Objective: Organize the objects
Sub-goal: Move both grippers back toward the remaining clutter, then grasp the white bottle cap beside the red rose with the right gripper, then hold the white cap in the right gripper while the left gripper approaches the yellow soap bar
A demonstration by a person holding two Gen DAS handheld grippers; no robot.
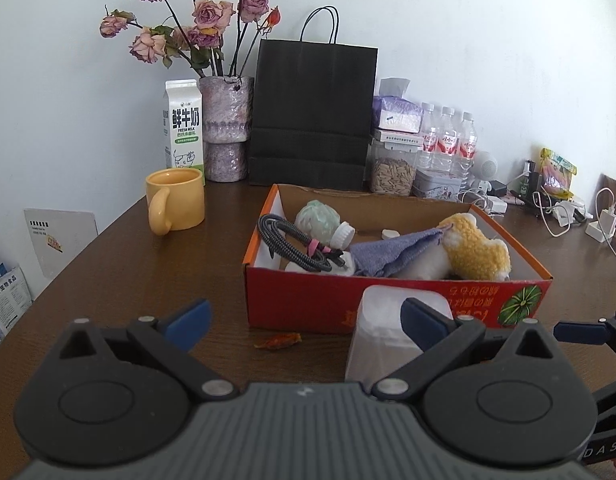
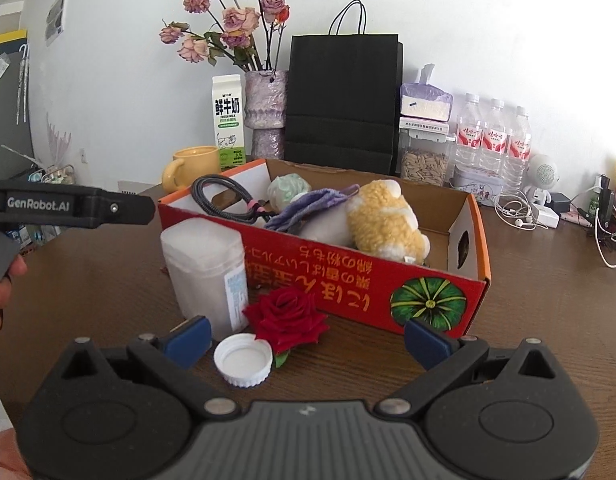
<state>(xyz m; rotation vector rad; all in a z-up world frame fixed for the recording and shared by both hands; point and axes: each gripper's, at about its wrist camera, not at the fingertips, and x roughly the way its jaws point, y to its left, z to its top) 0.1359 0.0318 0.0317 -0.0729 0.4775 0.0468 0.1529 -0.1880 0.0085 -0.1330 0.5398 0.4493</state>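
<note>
Two grippers are in view, both with jaws spread wide and holding nothing. The left gripper [image 1: 304, 322] hovers low over the table [image 1: 148, 264]; its right blue pad overlaps the translucent white jar [image 1: 382, 328], so the jar's lower right side is hidden in the left wrist view, and contact cannot be confirmed. The right gripper [image 2: 308, 338] hovers before a white cap [image 2: 243, 359] and a red rose [image 2: 286, 320].

The jar [image 2: 204, 270] stands upright, long axis vertical, mouth end up, just beside the near wall of the red cardboard box [image 2: 348, 284]. Its label text is too blurred to read. The cap lies open side up, touching or just beside the rose; which cannot be told. A small orange scrap [image 1: 278, 341] lies near the box's near-left corner; its nature is unclear.

Inside the box, a purple cloth [image 1: 392, 250] partly covers a yellow plush toy [image 1: 474, 250], hiding its left portion. A coiled grey cable [image 1: 296, 246] and a pale green bottle [image 1: 320, 222] lie toward the box's left end.

A yellow mug [image 1: 176, 206] stands toward the table's far-left edge.
</note>
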